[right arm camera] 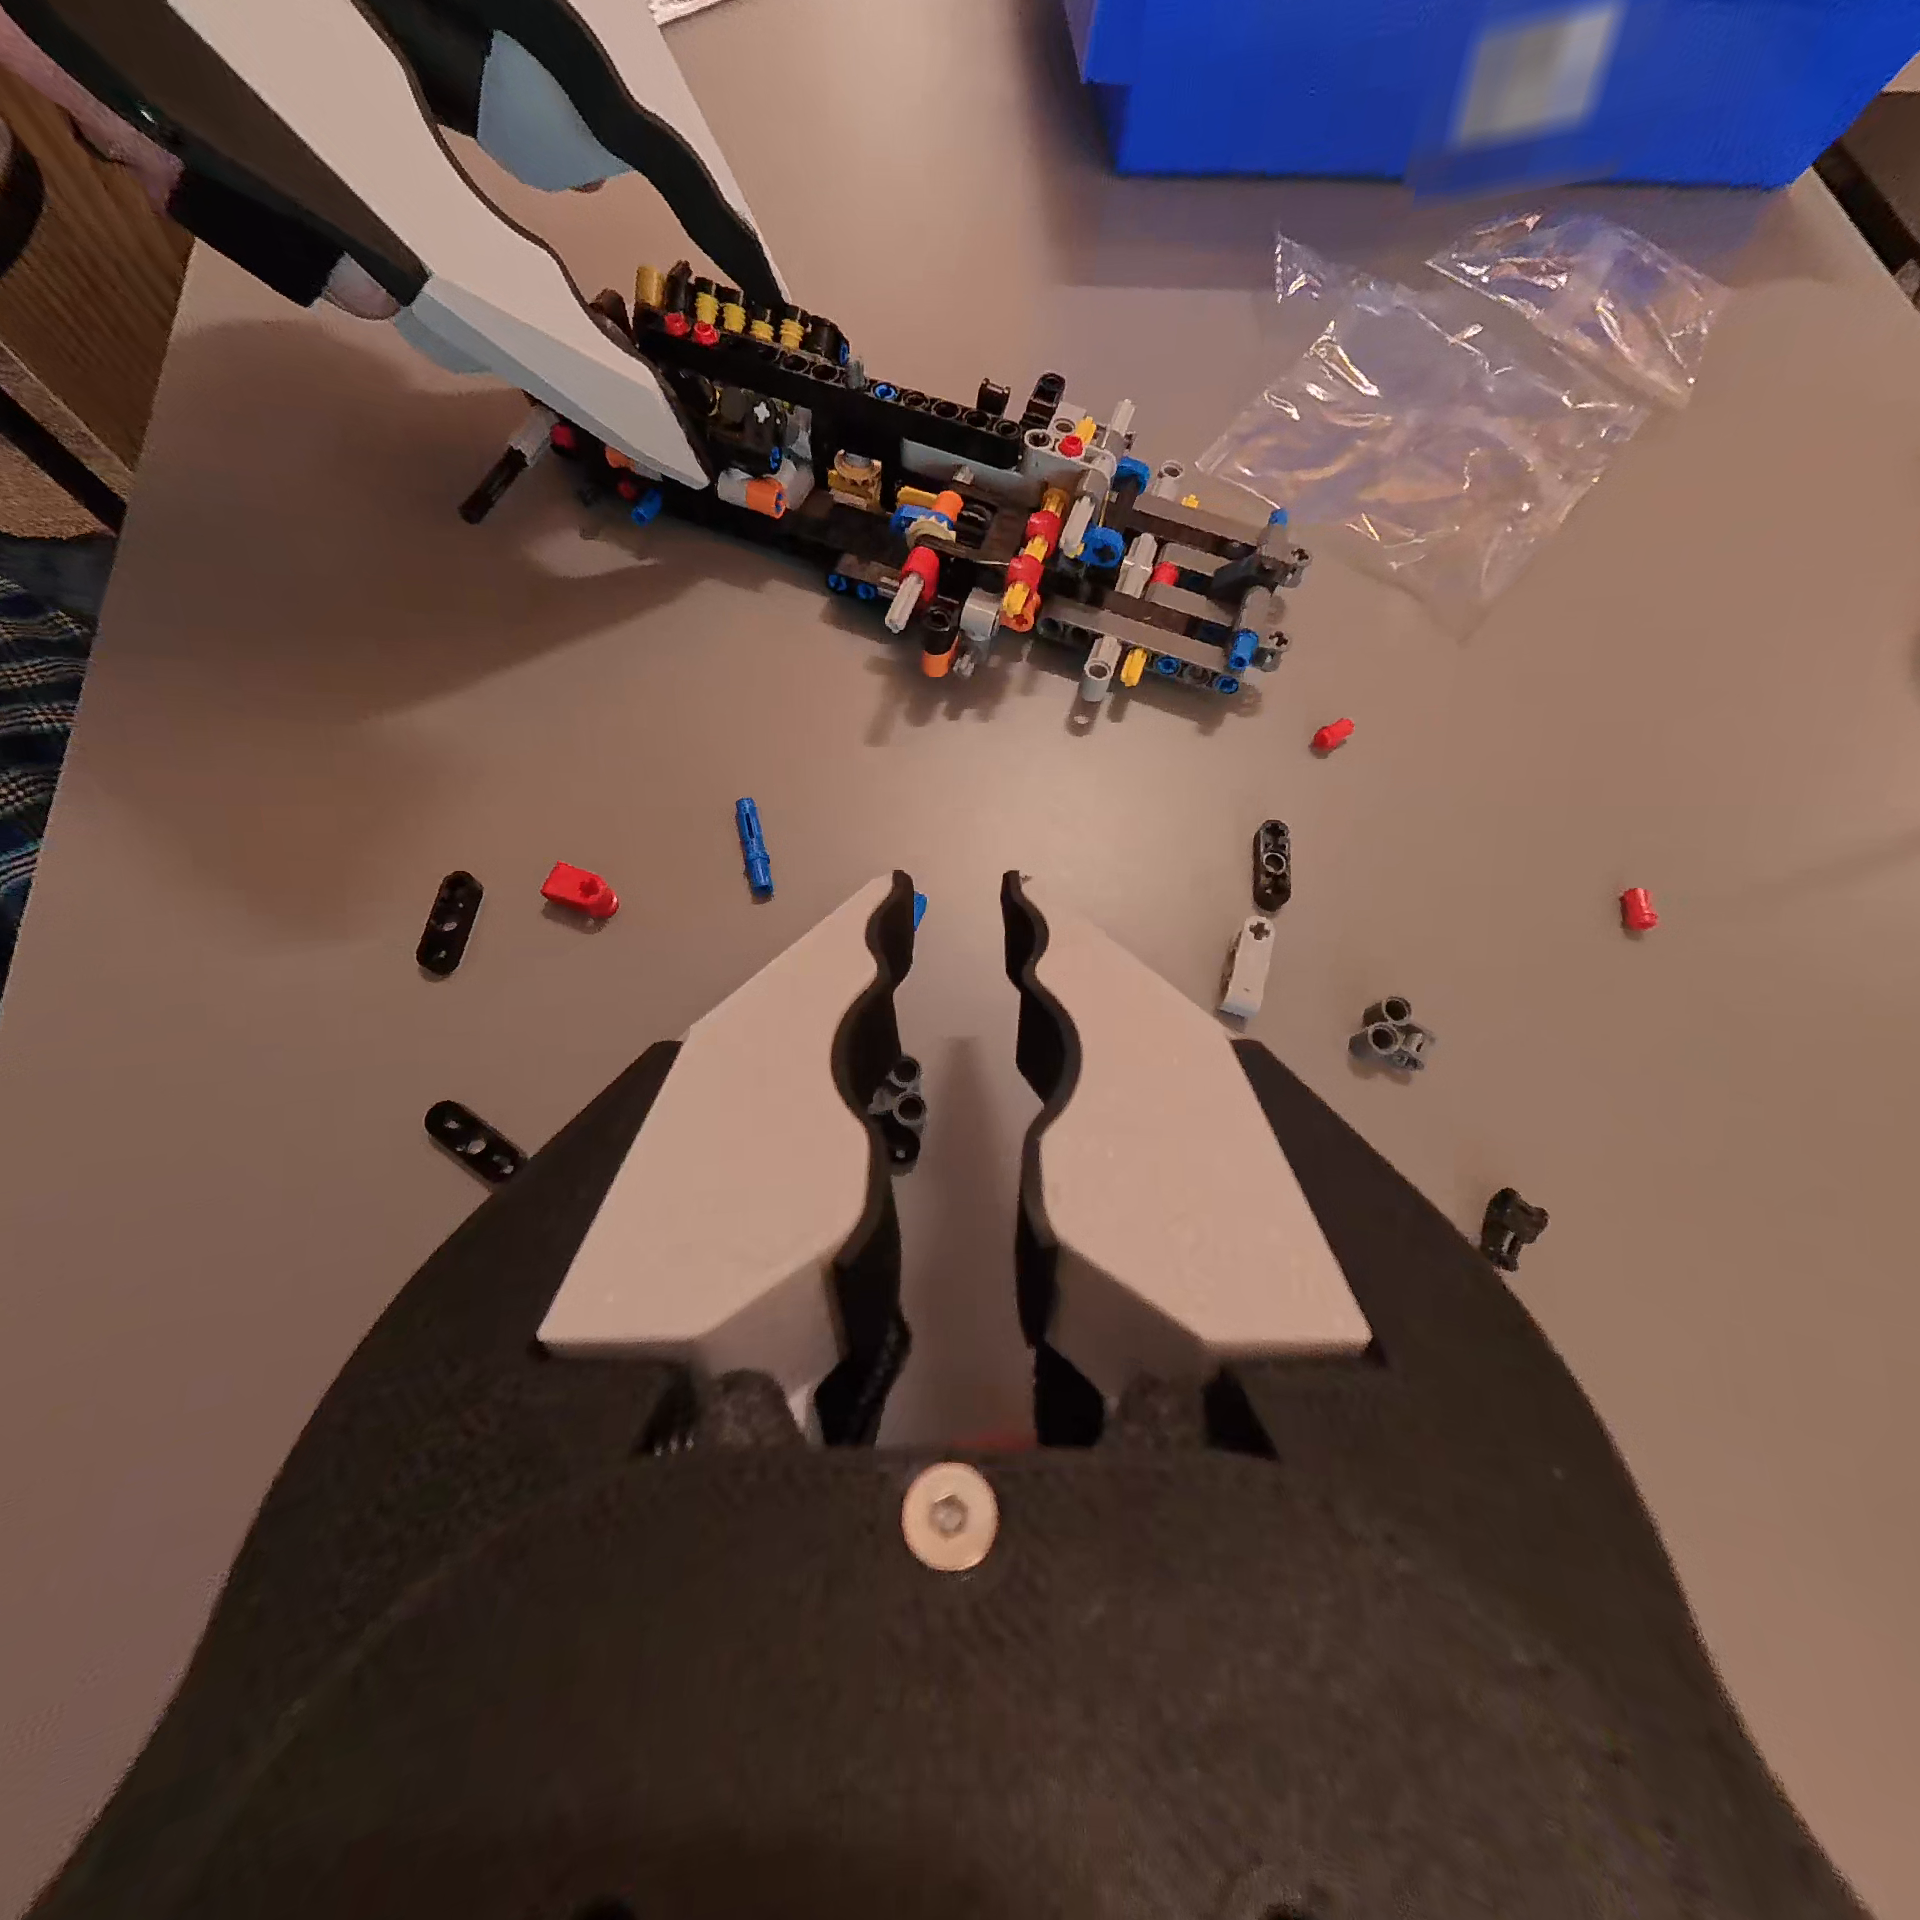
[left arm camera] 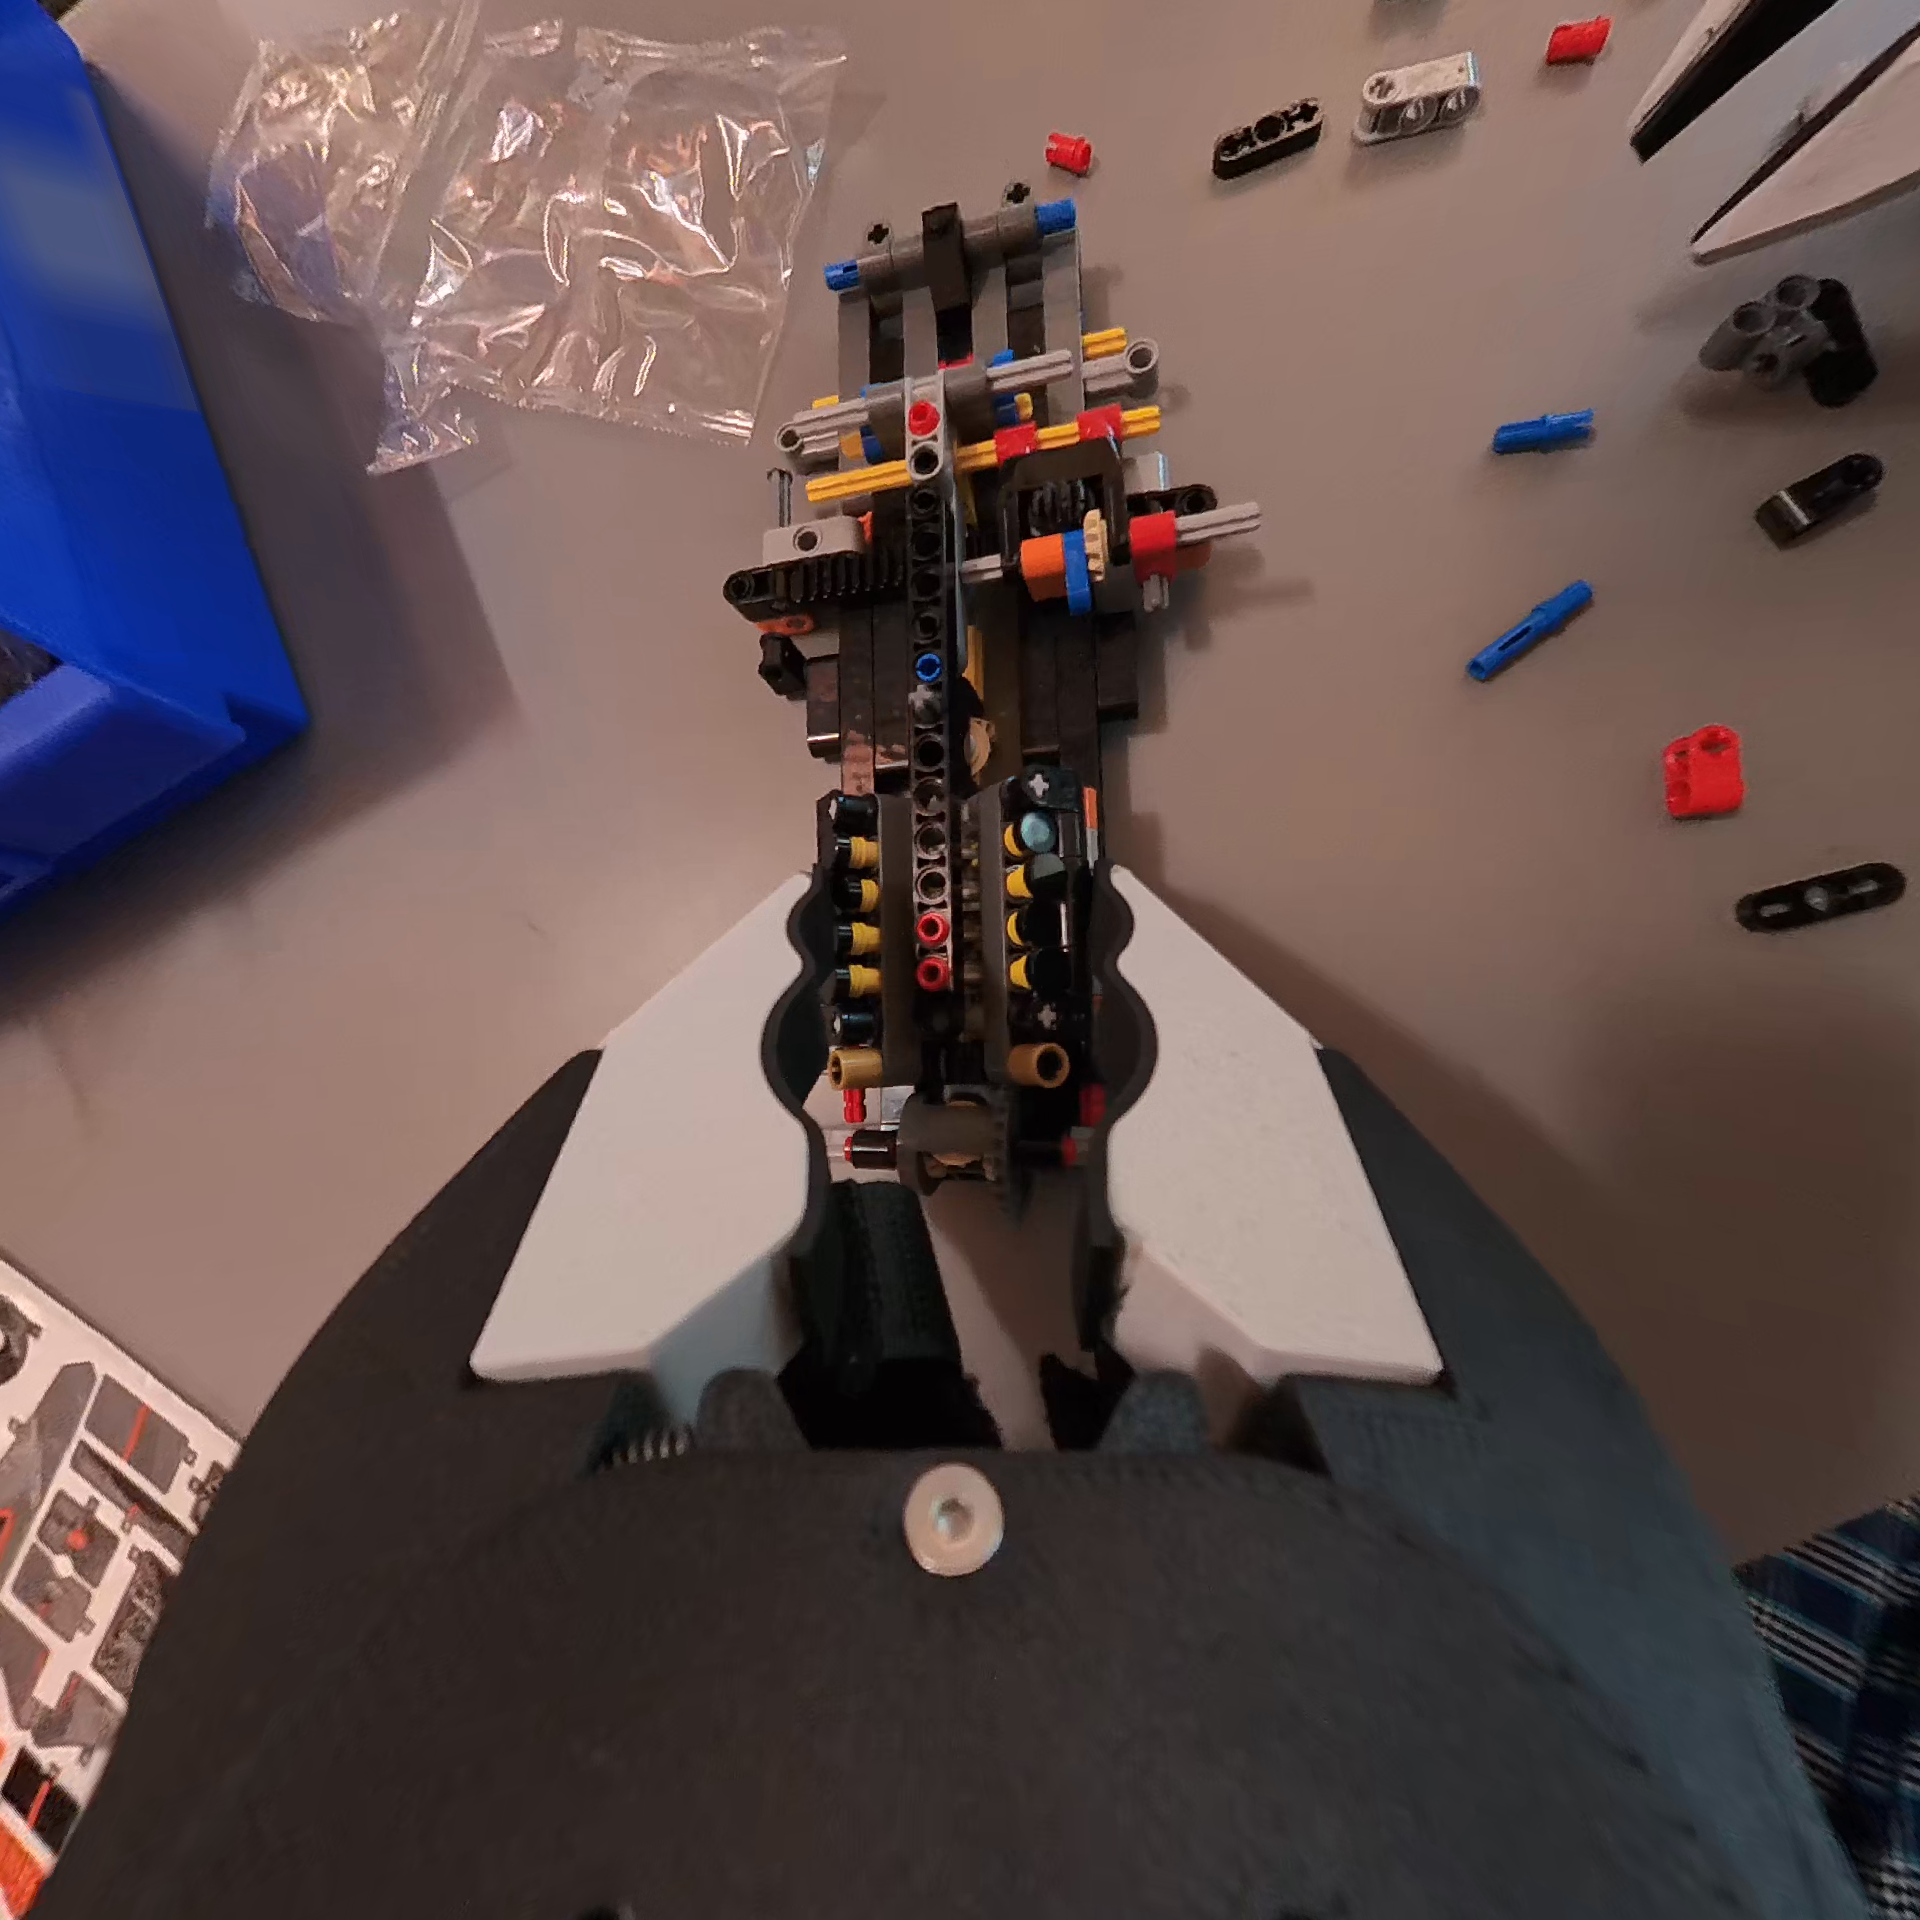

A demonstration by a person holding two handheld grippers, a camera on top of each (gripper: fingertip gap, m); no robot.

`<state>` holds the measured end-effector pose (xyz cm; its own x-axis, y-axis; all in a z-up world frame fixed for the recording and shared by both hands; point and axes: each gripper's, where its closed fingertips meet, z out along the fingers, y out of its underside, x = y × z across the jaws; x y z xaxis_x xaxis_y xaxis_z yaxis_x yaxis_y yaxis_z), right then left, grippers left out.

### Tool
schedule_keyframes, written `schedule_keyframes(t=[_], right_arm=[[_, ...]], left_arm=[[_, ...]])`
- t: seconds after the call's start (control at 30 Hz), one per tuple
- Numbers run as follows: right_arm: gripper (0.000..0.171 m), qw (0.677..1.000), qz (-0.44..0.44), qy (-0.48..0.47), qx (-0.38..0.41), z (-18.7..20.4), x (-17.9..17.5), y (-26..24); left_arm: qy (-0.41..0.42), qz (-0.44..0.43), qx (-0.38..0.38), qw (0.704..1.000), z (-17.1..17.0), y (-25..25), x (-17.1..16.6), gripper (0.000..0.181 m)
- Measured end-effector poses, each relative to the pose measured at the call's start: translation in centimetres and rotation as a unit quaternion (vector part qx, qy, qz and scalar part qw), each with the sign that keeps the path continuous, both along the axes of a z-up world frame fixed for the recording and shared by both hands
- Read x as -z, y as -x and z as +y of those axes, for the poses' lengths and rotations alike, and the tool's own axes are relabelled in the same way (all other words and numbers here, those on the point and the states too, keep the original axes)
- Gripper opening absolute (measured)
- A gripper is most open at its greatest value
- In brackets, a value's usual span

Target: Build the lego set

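The desk (right arm camera: 312, 665) was a plain grey-brown surface, with a blue bin (right arm camera: 1455, 94) at the upper right of the right wrist view and crumpled clear plastic bags (right arm camera: 1455, 416) just below it. The partly built lego assembly (right arm camera: 935, 499) lay flat on the desk in the upper middle of that view, a long black frame carrying yellow, red, blue and orange pins and axles. The left tool (left arm camera: 961, 883) was clenched on the near end of the assembly (left arm camera: 956, 623), its two fingers pressing the sides of the frame; in the left wrist view the build ran from the centre toward the top of the frame. The same tool appeared at the upper left of the right wrist view, reaching down onto the assembly's end. The right tool (right arm camera: 956, 883) stood released, hovering low over the desk in the lower middle of its view, a clear gap between its fingers and nothing gripped. A small dark grey connector (right arm camera: 902, 1107) lay on the desk within that gap, beside the left finger. Loose parts were scattered around: a blue pin (right arm camera: 753, 845), a red piece (right arm camera: 579, 891), black links (right arm camera: 449, 922) and a light grey connector (right arm camera: 1247, 966). An instruction booklet (left arm camera: 73, 1538) showed at the lower left of the left wrist view.
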<state>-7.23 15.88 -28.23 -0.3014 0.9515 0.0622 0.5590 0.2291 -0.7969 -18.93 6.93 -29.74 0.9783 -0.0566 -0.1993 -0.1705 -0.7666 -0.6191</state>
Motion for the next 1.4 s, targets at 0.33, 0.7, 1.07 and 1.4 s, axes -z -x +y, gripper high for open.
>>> schedule_keyframes(t=[0.33, 0.7, 1.07, 1.4], right_arm=[[0.016, 1.0, 0.001, -0.007, -0.007, -0.2, 0.0, 0.0], [0.017, 0.999, 0.022, -0.012, -0.02, -0.8, -0.8, 0.0], [0.021, 0.996, 0.009, 0.09, 0.003, -5.9, -2.6, 2.4], [0.024, 0.968, -0.039, 0.217, 0.124, -7.3, -0.3, 6.9]], left_arm=[[-0.004, -0.013, -0.009, 1.0, -0.3, -0.1, -0.1, 0.048], [-0.013, -0.058, -0.021, 0.998, -1.1, -0.1, -0.4, 0.047], [-0.047, -0.189, -0.036, 0.98, -1.5, 0.6, -1.2, 0.047], [-0.094, -0.211, -0.045, 0.972, -1.4, 0.8, -1.3, 0.047]])
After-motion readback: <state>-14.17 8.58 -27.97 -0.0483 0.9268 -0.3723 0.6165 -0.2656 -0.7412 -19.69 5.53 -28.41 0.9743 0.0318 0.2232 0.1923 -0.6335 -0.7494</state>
